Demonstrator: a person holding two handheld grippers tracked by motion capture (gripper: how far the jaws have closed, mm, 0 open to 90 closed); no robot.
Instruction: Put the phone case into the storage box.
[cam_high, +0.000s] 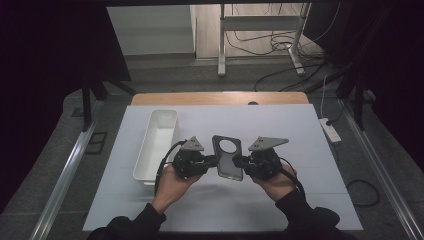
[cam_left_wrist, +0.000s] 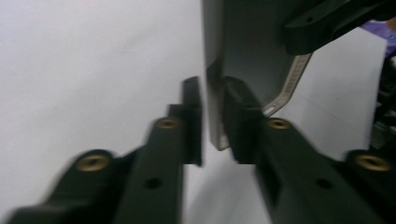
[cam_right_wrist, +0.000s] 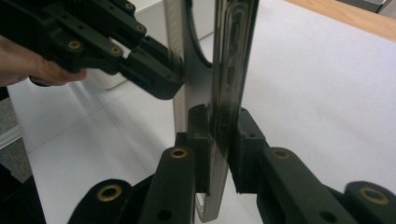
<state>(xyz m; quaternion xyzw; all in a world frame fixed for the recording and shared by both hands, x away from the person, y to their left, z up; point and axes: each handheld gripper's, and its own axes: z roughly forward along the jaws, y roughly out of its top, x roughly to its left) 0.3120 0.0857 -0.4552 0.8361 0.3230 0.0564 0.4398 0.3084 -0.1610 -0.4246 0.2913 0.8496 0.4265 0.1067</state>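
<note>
Grippers meet over the middle of the white tabletop (cam_high: 300, 200), one from each side, with a dark grey phone case (cam_high: 228, 158) between them. The case has a large round camera cutout near its far end and a pale inner lining along its rim. The left gripper (cam_high: 216, 160) has its jaws closed on the case's left edge; in the left gripper view the edge (cam_left_wrist: 215, 112) sits between the two black pads, which look pressed to it, though that picture is blurred. The right gripper (cam_high: 236, 162) is clamped on the opposite edge, and in the right gripper view the case (cam_right_wrist: 229, 93) stands edge-on between its closed pads, with the left gripper (cam_right_wrist: 175, 77) gripping the far side. Seen from above, the case looks lifted a little off the tabletop, carried by both grippers.

To the left of the left hand (cam_high: 170, 185) stands a long white rectangular bin (cam_high: 145, 155), its length running away from the person. Its inside looks bare white, with nothing lying in it. The bin is apart from the case and from both grippers.
</note>
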